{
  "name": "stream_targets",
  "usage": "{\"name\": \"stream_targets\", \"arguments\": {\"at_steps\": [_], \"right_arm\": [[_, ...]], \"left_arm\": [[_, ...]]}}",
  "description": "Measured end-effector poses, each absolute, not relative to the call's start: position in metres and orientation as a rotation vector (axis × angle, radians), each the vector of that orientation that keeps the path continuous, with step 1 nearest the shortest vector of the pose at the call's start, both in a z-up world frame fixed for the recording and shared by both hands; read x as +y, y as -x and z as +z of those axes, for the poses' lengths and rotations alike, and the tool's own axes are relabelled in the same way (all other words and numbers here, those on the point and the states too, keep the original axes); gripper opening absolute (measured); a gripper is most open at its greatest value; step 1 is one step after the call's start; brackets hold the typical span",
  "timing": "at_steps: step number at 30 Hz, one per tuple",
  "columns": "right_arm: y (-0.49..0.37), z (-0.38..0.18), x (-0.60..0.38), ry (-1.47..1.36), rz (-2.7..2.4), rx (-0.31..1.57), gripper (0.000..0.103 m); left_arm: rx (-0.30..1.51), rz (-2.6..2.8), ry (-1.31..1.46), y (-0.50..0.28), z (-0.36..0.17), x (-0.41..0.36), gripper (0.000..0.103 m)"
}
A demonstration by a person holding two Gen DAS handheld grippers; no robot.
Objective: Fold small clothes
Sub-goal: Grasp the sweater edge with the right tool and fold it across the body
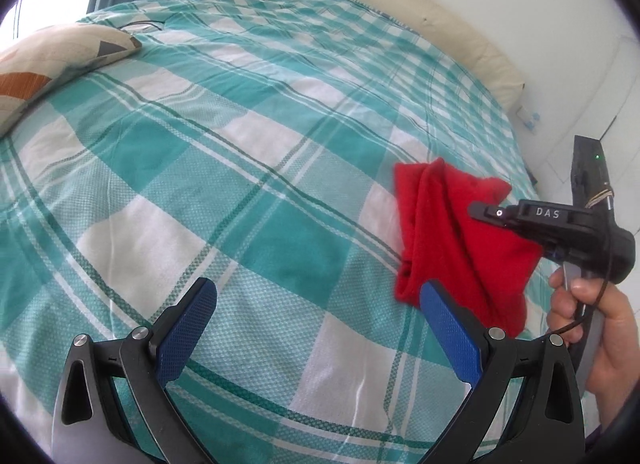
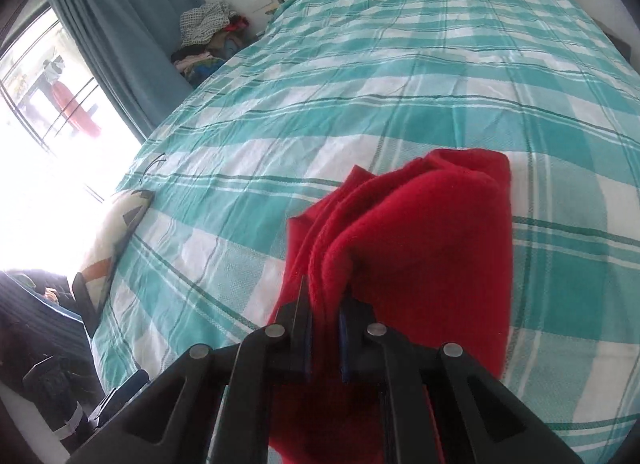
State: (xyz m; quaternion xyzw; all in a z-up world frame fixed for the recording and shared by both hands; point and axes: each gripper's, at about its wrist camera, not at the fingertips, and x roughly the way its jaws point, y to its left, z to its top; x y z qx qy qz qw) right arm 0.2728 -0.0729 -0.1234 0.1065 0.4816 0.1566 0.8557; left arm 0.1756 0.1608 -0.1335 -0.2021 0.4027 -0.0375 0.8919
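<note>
The small red fleece garment (image 2: 404,248) hangs bunched from the right gripper (image 2: 325,318), whose jaws are pinched narrow on a thick gather of the cloth at lower centre of the right wrist view; the rest of it droops over the teal-and-white checked bedspread (image 2: 400,64). The left gripper (image 1: 318,324) has its blue-padded jaws spread wide at the bottom of its own view, with nothing between them, only bedspread below. In that view the garment (image 1: 452,232) sits at right of centre, just past the right-hand blue pad (image 1: 450,328). The main risk, as I judge it, is that the grip takes several layers at once: laid down like this, the garment would land as a crumpled wad rather than flat, and any fold made on it would be crooked. A pinch on a soft, thick gather could also slip as the cloth swings, dropping it in a heap. The left jaws, reaching in for a second corner, might catch the wrong layer or the bedspread itself. The left wrist view alone shows the right gripper from outside, with the person's hand (image 1: 588,316) on its handle, and the garment's hanging outline. The right wrist view alone shows the folds squeezed between the jaws, and the blue-grey curtain (image 2: 132,32) and bright window at upper left. Whether the lower hem touches the bed I cannot tell from either.
</note>
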Motion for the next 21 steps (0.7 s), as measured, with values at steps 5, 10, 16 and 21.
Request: {"name": "stream_targets", "arguments": {"at_steps": [5, 10, 16, 21], "right_arm": [[-0.259, -0.141, -0.064, -0.357, 0.559, 1.083, 0.041], [-0.224, -0.098, -0.102, -0.285, 0.568, 0.924, 0.052], [-0.208, -0.147, -0.083, -0.015, 0.444, 0.998, 0.037], [-0.207, -0.178, -0.030, 0.082, 0.457, 0.916, 0.037]], "left_arm": [[0.836, -0.047, 0.459, -0.174, -0.134, 0.179, 0.102], [0.835, -0.039, 0.494, -0.174, -0.134, 0.188, 0.102], [0.849, -0.082, 0.429, -0.175, -0.135, 0.164, 0.102], [0.846, -0.089, 0.356, -0.172, -0.138, 0.148, 0.102]]}}
